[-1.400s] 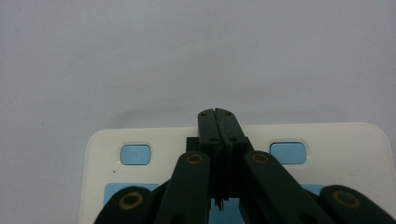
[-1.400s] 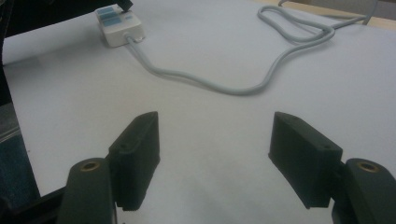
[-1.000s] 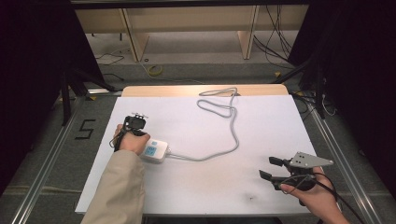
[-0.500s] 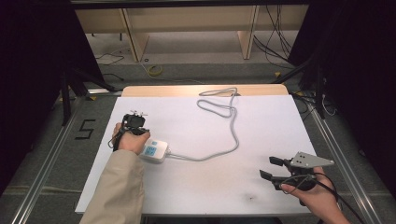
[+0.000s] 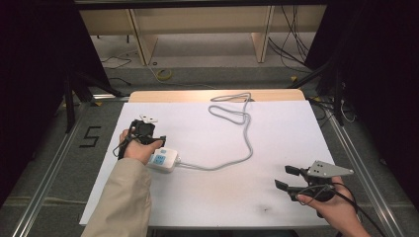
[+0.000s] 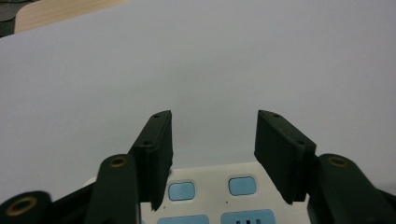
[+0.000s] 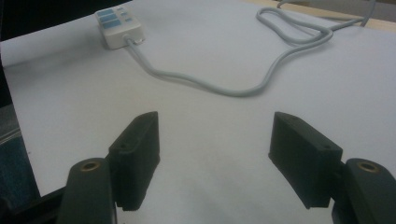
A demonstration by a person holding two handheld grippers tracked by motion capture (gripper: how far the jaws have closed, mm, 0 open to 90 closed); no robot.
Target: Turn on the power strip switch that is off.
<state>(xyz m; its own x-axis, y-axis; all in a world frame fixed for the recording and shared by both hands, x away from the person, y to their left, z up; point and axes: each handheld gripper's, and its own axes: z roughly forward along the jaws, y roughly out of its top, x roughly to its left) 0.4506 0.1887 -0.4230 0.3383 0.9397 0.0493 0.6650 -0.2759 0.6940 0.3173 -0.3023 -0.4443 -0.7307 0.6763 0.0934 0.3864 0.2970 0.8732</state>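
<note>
Power strip [image 5: 163, 160] lies flat on the white table [image 5: 276, 133], toward 9 o'clock from the table's middle. Its grey cord [image 5: 244, 140] leaves the strip's right end, runs toward 3 o'clock, then climbs toward 12 o'clock and ends in loose loops at the far edge.

Left gripper [image 6: 214, 140]: jaws apart, having just been opening. In the left gripper view they stand over the near end of the strip's face with its blue buttons; nothing is pressed between the pads. In the high view the left hand [image 5: 141, 148] rests just beside the strip, at its 10 o'clock.

Right gripper [image 7: 215, 158]: jaws wide apart, nothing between them. It hangs over bare table near 5 o'clock, well apart from strip and cord.

Handling, as judged: the strip is a rigid plastic box, light, smooth and somewhat slippery; not fragile. Best hold is across its two long sides near the middle, clear of the buttons. The cord is limp yet springy; it will drag and tug the strip when moved. A hold near the cord's exit would steady that pull.
</note>
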